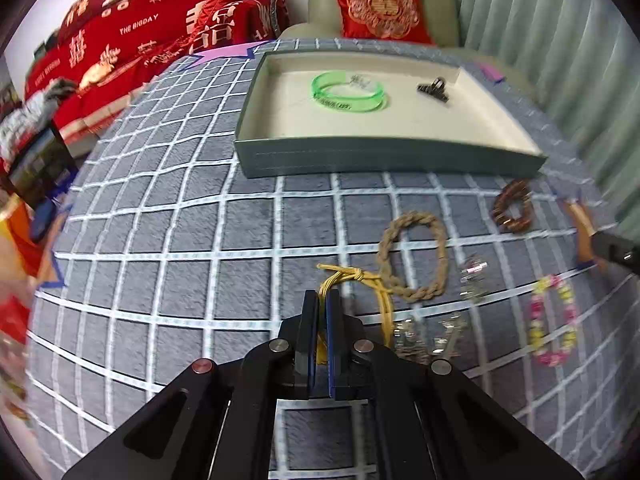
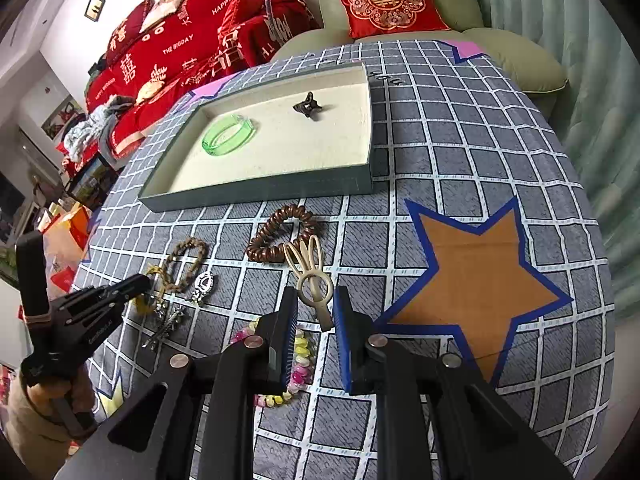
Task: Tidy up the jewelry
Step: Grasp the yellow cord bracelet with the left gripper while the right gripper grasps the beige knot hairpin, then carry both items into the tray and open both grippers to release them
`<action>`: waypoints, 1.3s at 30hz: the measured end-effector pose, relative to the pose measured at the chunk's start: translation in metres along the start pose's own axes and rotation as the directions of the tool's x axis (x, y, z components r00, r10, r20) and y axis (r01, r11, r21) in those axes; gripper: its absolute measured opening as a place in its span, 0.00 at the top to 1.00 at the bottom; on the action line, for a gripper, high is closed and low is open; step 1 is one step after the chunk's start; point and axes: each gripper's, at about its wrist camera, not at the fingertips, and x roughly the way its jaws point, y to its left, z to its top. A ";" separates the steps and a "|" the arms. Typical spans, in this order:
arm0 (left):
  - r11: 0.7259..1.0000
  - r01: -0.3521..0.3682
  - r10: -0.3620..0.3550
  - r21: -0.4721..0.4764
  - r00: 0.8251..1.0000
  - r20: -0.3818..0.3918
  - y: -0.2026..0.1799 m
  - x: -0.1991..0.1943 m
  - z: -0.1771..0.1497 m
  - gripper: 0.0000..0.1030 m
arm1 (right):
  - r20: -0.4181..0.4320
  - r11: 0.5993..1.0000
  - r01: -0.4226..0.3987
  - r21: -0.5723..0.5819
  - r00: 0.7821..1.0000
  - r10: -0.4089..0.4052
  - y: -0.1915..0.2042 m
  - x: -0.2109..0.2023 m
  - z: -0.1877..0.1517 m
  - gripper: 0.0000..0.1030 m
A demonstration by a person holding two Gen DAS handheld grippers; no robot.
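The left claw (image 1: 323,300) is pinched all the way together on the yellow cord bracelet (image 1: 362,280), whose strands pass up between the pads while its knot and the rest of its loop trail off ahead and to the right of the tips, lying against the braided rope bracelet (image 1: 414,256). Further right of that claw lie silver pieces (image 1: 474,276) and the pink-and-yellow bead bracelet (image 1: 554,320); the brown coil band (image 1: 514,208) sits further ahead on the right. The tray (image 1: 384,156) stands straight ahead of the left claw and slightly right, its near wall across the path, with the green bangle (image 1: 348,90) and a dark hair clip (image 1: 434,90) inside. So the carry should go forward and up over that wall. The right claw (image 2: 316,312) stands part open and holds nothing; the cream rabbit-ear clip (image 2: 310,276) lies just ahead between its tips, long axis pointing away from it, ears toward the tray. All rests on the checked tabletop (image 2: 460,152).
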 end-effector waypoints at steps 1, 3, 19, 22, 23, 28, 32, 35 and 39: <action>1.000 0.008 -0.008 -0.010 1.000 0.012 0.002 -0.004 0.000 0.87 | 0.004 1.000 -0.001 0.000 1.000 0.001 0.000 -0.002 0.001 0.81; 0.999 0.021 -0.020 -0.024 0.999 0.038 0.003 -0.015 -0.002 0.87 | 0.011 1.000 -0.003 0.000 1.000 0.003 0.000 -0.004 0.002 0.81; 0.996 0.086 -0.080 -0.020 0.974 0.210 -0.001 -0.082 0.042 0.87 | 0.070 0.999 -0.035 -0.033 0.997 0.037 0.013 -0.020 0.046 0.81; 0.996 0.093 -0.088 -0.011 0.969 0.233 -0.005 -0.085 0.057 0.87 | 0.082 0.998 -0.037 -0.053 0.996 0.041 0.017 -0.021 0.063 0.81; 0.996 0.093 -0.088 -0.009 0.967 0.239 -0.005 -0.086 0.062 0.87 | 0.085 0.998 -0.036 -0.059 0.996 0.041 0.018 -0.021 0.067 0.81; 0.995 0.095 -0.092 0.002 0.960 0.263 -0.009 -0.081 0.093 0.87 | 0.094 0.996 -0.041 -0.083 0.994 0.049 0.025 -0.016 0.105 0.81; 0.996 0.087 -0.090 0.021 0.962 0.257 -0.012 -0.066 0.116 0.87 | 0.087 0.995 -0.042 -0.085 0.995 0.050 0.028 -0.002 0.132 0.81; 0.997 0.081 -0.083 0.022 0.970 0.230 -0.012 -0.048 0.127 0.87 | 0.074 0.995 -0.026 -0.098 0.997 0.034 0.031 0.013 0.145 0.81; 0.997 0.083 -0.083 0.009 0.980 0.179 -0.011 -0.020 0.133 0.87 | 0.036 0.994 -0.015 -0.111 0.999 0.019 0.034 0.042 0.152 0.81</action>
